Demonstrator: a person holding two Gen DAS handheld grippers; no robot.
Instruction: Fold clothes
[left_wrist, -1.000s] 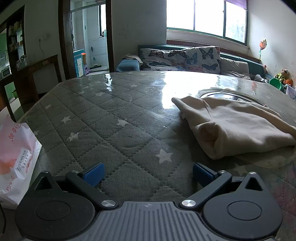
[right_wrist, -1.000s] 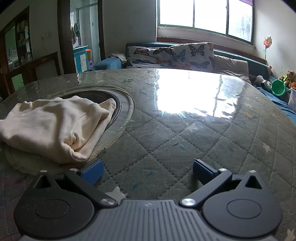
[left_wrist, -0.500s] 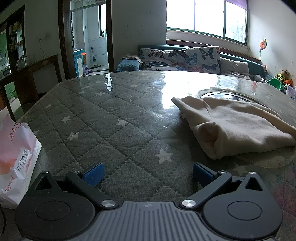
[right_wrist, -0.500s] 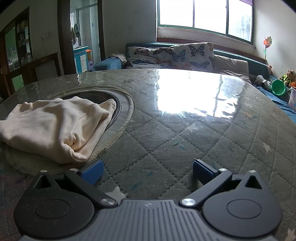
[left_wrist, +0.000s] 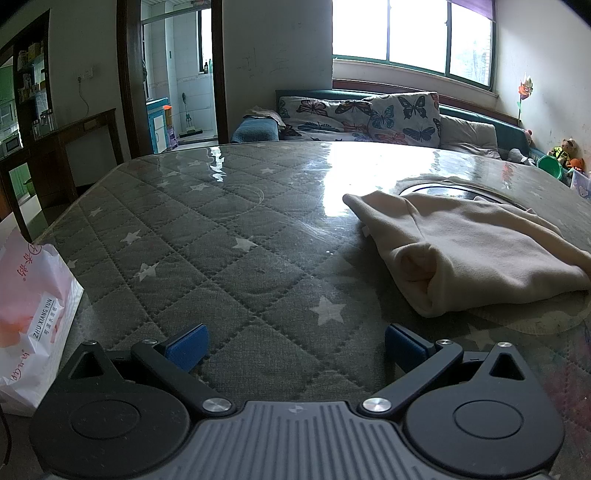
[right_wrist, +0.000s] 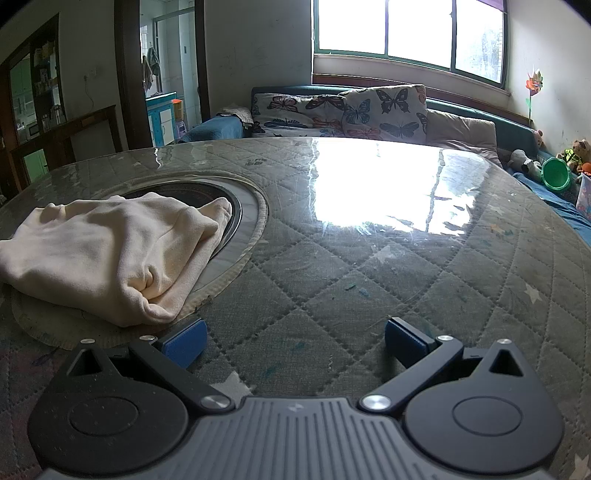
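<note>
A cream garment lies folded in a thick bundle on the quilted grey table, partly over a round inset. In the left wrist view it is ahead and to the right of my left gripper, which is open and empty low over the table. In the right wrist view the garment is ahead and to the left, its near corner close to the left blue pad. My right gripper is open and empty.
A white and pink plastic bag sits at the table's left edge. The round inset lies under the garment. A sofa with butterfly cushions stands behind the table. The glossy table top reflects the window.
</note>
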